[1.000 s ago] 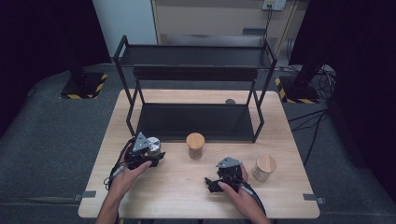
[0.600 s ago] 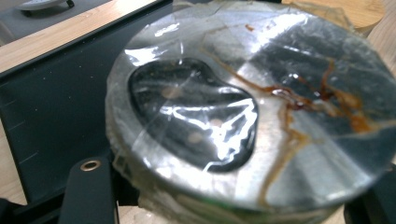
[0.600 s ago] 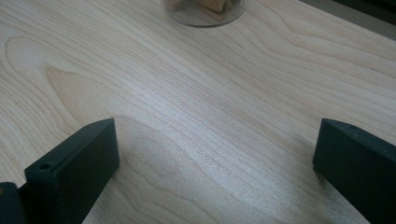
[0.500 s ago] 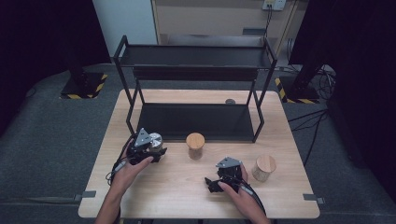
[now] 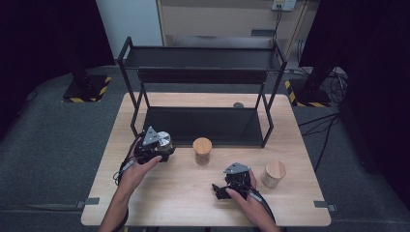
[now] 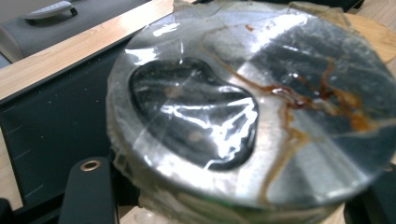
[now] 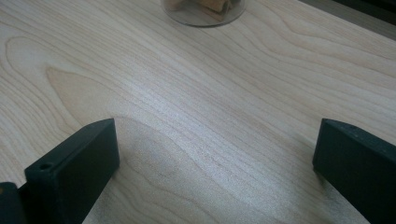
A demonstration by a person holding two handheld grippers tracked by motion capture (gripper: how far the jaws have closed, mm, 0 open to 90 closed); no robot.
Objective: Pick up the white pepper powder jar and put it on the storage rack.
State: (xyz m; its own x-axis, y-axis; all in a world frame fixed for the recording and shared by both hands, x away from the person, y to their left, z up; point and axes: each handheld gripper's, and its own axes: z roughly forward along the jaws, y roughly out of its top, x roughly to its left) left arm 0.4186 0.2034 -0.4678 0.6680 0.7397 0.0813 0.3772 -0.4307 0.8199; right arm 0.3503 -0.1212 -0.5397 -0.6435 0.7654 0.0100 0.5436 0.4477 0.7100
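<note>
Keep the left gripper (image 5: 162,150) squeezed evenly on the jar (image 5: 163,141) with the metal lid (image 6: 252,107), jaws closed against its sides, and lift straight. Jar at 10 o'clock on the table (image 5: 193,193), just in front of the black shelf (image 5: 203,123). Long axis roughly upright, lid up. Right gripper (image 5: 218,189) resting at 5 o'clock, jaws wide apart, holding nothing.

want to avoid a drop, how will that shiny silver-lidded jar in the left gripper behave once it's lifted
The jar probably feels slippery: its lid is glossy and covered in wrinkled clear film. It looks wide and squat, so it should sit stable rather than tip. The left gripper has a jaw on either side of it; a firm, level hold seems wise.
</note>
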